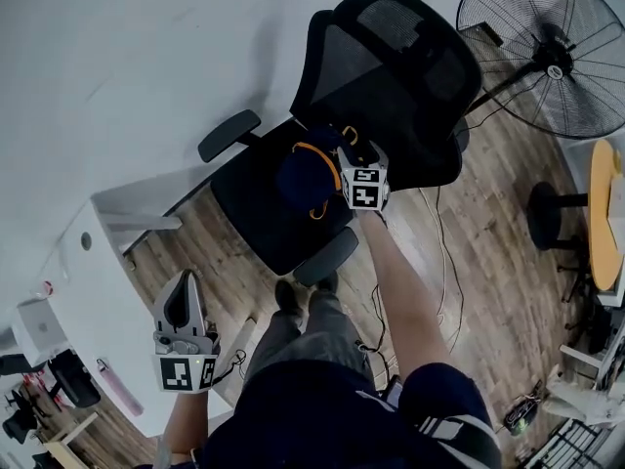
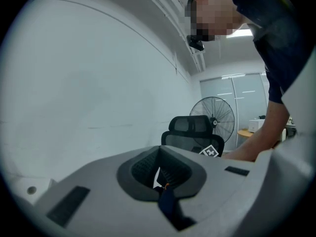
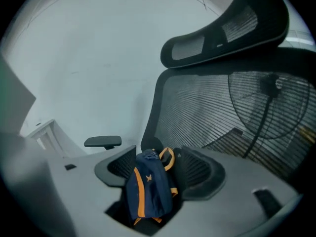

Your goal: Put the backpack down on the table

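The right gripper [image 3: 154, 157] is over the seat of the black office chair [image 1: 259, 218]. Its jaws stand about half apart around the navy and orange backpack [image 3: 145, 191], which rests on that seat; a gap shows on 1 side, so the jaws are not clenched on it. The left gripper [image 1: 184, 283] hangs beside the white counter [image 1: 98, 291], well apart from the backpack, with its jaws closed down to 1 thin slit and a small dark blue strip [image 2: 167, 204] low between them, which I cannot identify.
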The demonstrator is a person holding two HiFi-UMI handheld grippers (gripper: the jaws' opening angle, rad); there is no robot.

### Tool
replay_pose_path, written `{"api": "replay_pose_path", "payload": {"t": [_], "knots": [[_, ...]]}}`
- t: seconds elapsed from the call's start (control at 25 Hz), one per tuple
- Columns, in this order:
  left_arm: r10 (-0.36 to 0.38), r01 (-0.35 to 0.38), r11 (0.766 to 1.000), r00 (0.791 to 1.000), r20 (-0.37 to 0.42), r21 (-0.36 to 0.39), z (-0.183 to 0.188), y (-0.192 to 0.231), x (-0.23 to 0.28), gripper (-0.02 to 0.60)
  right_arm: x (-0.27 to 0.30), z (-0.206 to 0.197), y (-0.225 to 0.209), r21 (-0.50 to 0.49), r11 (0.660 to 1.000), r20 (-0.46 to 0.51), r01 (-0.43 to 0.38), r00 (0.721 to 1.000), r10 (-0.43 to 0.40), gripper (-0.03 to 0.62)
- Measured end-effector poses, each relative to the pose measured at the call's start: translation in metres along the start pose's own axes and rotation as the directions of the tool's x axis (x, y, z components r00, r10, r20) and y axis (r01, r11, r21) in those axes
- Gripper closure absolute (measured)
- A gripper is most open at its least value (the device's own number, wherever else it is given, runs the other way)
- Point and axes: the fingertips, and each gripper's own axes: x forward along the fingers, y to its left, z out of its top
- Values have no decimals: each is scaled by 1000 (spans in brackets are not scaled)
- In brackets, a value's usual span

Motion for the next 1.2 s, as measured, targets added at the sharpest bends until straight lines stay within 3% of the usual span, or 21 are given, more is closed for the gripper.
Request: {"api": "replay_pose_path", "payload": {"t": [0.32,0.48,0.64,0.92,1.2], "knots": [[-1,1,1000,999,-47,-8,-17,5,17,577,36,-29,-12,47,998,-72,31,997,-28,339],[5,-5,1000,999,-48,-3,-21,9,22,577,51,-39,-20,119,992,-94,49,995,-38,374],[13,-13,1000,998,-67,-1,-29,12,23,577,62,-43,-21,140,989,-99,49,995,-35,394],[33,-33,999,995,-90,-8,-37,18,26,577,75,-51,-19,272,962,-88,21,996,3,430],[33,-35,999,994,-107,-11,-44,19,30,577,84,-53,-15,206,978,-89,-22,995,41,496]]}}
